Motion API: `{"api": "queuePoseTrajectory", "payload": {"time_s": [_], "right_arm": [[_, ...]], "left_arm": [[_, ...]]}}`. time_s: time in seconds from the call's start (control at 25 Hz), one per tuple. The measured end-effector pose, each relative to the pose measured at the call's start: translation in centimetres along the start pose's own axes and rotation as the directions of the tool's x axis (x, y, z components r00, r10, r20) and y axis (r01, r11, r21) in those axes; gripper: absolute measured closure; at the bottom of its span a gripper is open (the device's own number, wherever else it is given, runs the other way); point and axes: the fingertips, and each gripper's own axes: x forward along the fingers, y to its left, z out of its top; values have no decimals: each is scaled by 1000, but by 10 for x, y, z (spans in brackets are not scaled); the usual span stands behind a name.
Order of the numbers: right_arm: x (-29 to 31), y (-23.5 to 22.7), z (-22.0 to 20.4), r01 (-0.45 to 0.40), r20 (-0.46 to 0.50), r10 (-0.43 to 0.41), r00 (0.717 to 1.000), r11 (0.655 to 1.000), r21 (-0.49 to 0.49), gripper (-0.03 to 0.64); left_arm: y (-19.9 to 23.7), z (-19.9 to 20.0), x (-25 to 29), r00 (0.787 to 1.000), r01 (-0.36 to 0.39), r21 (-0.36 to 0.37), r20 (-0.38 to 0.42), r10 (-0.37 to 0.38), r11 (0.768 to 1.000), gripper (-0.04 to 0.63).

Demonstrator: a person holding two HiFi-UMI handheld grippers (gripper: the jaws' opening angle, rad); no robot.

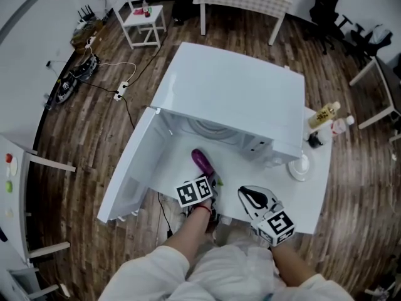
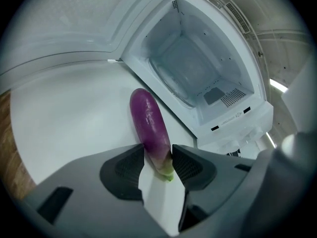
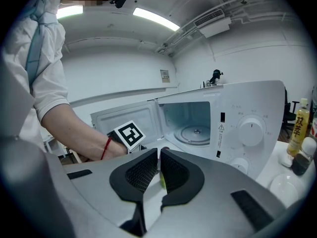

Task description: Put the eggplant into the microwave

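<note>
Left gripper view shows eggplant (image 2: 148,120) stem-first in left claw (image 2: 158,165), tip away.

We wear a white short-sleeved shirt (image 3: 44,78) and a thin red cord (image 3: 105,148) at the left wrist. Both the left tongs (image 2: 158,155) and the right tongs (image 3: 159,168) have smooth grey shells and black pads (image 3: 141,172) with a fine grid texture. Each carries a white cube (image 1: 194,191) printed with black square markers. We note dark rectangular slots (image 3: 250,202) in each shell, one either side of the pads.
</note>
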Motion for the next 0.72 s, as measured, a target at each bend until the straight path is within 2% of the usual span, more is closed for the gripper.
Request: {"api": "queuePoseTrajectory", "payload": {"time_s": [0.16, 0.28, 0.48, 0.64, 0.72], "right_arm": [[3, 0, -4, 17, -2, -17, 1000, 1000, 16, 577], [5, -1, -5, 33, 6, -33, 999, 999, 31, 577], [6, 2, -2, 65, 39, -67, 997, 997, 44, 577], [2, 2, -3, 103, 41, -107, 993, 991, 83, 577], [0, 1, -4, 126, 49, -131, 990, 988, 95, 578]], "left_arm": [[2, 5, -6, 998, 44, 107, -39, -40, 993, 433], [0, 8, -12, 993, 98, 233, -92, -78, 968, 442], [-1, 20, -31, 984, 142, 463, -159, -75, 875, 455], [-5, 31, -42, 977, 190, 589, -191, -93, 785, 463], [-10, 33, -47, 972, 224, 630, -205, -119, 743, 468]]}}
